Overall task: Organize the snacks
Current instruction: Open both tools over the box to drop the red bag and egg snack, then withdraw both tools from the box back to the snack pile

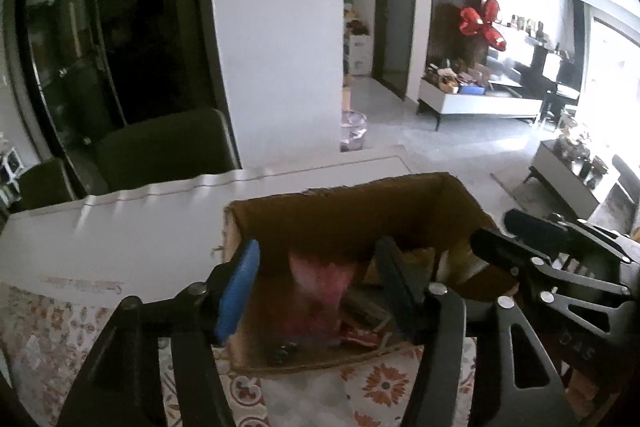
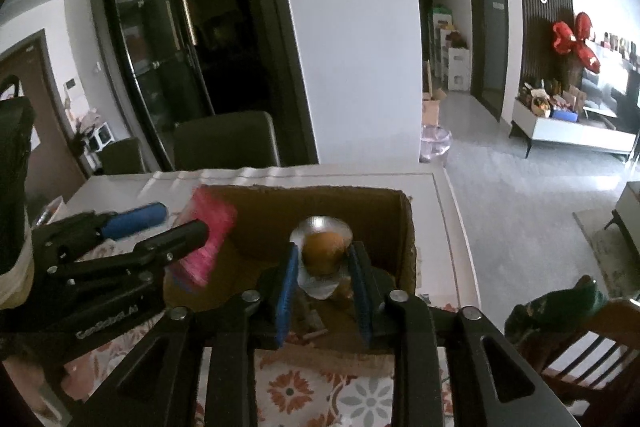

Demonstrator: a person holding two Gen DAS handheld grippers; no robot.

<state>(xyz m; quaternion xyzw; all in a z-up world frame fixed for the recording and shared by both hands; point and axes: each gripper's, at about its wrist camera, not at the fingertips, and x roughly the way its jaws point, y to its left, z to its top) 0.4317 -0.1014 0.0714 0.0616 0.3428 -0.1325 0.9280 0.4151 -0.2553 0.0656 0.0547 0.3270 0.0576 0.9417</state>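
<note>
Nearest the right wrist camera, the right claw (image 2: 324, 267) was seen closed on a small orange snack in clear wrapper (image 2: 322, 251), the blue pads (image 2: 286, 287) pressed against its two sides while it was held above the open cardboard box (image 2: 404, 227). The wrapper's crinkled, shiny ends were seen flaring above and below the pads. The snack was judged light and soft, probably easily crushed, and its film slippery; a hold across the round body, not on the loose ends, was judged the safer one, with gentle pressure only.

In the left wrist view, the left claw (image 1: 316, 279) was seen with its jaws standing apart over the same box, and a pink snack packet (image 1: 320, 279) lay blurred between them. Whether the packet was touched by either finger could not be told from that view; in the right wrist view it appeared pressed against one black finger (image 2: 176, 233) only, so no firm grip was shown. The packet was judged thin, light and floppy, best taken by its flat middle.

Further packets (image 1: 360, 323) were seen lying in the bottom of the box, too blurred to be named. The box stood on a patterned cloth (image 1: 384, 383) on the white desk (image 1: 120, 227). Beyond the desk, dark chairs (image 2: 226, 139) were seen.
</note>
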